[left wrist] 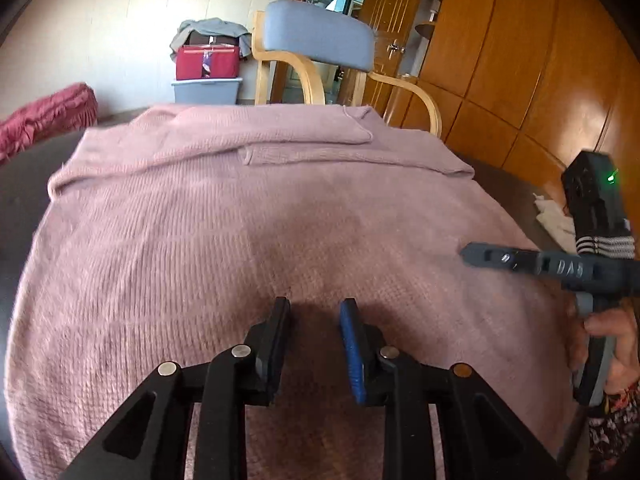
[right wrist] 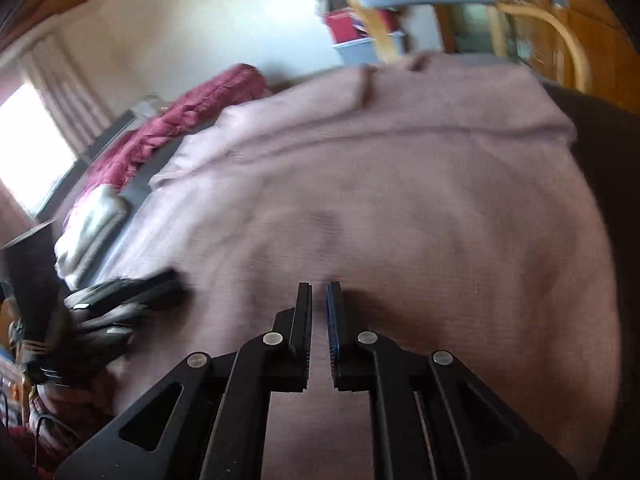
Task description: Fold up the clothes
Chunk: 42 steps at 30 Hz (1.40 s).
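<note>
**Pink sweater partly folded, both grippers poised over its near half**

A pink knit sweater is spread across a dark surface, in front of a blue-backed chair. At its far end the sleeves appear to have been laid in across the body, so the first folds are judged done; the body itself has not yet been folded over (no lengthwise crease can be seen), and that step is judged to remain.

The left gripper is angled down over the near part of the garment, its jaws partly spread with nothing caught between them. The right gripper is likewise tilted down above the cloth, its jaws drawn almost together and empty; a narrow slit is left between the pads. In the left wrist view it is seen reaching in from the right, carried by a hand.
</note>
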Each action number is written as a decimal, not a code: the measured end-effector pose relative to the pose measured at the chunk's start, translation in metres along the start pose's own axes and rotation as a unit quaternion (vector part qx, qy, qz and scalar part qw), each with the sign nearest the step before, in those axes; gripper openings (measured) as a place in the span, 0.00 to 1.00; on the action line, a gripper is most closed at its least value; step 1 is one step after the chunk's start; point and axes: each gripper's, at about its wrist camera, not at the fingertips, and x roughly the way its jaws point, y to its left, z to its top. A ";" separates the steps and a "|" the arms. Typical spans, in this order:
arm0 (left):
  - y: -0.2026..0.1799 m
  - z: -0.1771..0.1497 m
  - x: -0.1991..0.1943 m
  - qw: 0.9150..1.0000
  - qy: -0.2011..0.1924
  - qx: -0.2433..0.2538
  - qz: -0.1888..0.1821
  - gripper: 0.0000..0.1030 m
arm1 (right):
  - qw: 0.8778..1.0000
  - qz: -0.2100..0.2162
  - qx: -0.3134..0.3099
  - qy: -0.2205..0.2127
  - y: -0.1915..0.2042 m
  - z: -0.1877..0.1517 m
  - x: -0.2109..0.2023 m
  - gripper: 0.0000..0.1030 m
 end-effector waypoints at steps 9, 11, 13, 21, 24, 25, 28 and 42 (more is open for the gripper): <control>0.010 -0.003 -0.002 0.999 -0.005 -0.020 -0.026 0.24 | 0.989 -0.047 0.121 -0.077 -0.090 -0.023 -0.065 0.00; 0.009 -0.004 -0.003 1.000 -0.006 -0.017 -0.022 0.24 | 0.988 -0.088 0.103 -0.079 -0.078 -0.018 -0.066 0.03; 0.008 -0.004 -0.003 1.000 -0.006 -0.014 -0.019 0.24 | 0.989 -0.079 0.082 -0.096 -0.061 -0.011 -0.069 0.06; 0.011 -0.005 -0.005 0.999 -0.007 -0.019 -0.027 0.24 | 0.995 -0.091 0.016 -0.029 -0.054 0.050 -0.020 0.07; 0.011 -0.005 -0.005 0.999 -0.007 -0.019 -0.026 0.24 | 0.992 -0.122 0.035 -0.023 -0.082 0.051 -0.022 0.05; 0.011 -0.005 -0.005 0.999 -0.007 -0.019 -0.026 0.24 | 0.992 -0.105 0.063 -0.031 -0.096 0.049 -0.029 0.02; 0.011 -0.005 -0.005 0.999 -0.008 -0.019 -0.026 0.24 | 0.987 -0.113 0.099 -0.062 -0.115 0.040 -0.047 0.00; 0.010 -0.006 -0.005 1.000 -0.011 -0.017 -0.021 0.24 | 0.984 -0.047 -0.170 0.037 0.089 0.051 0.046 0.07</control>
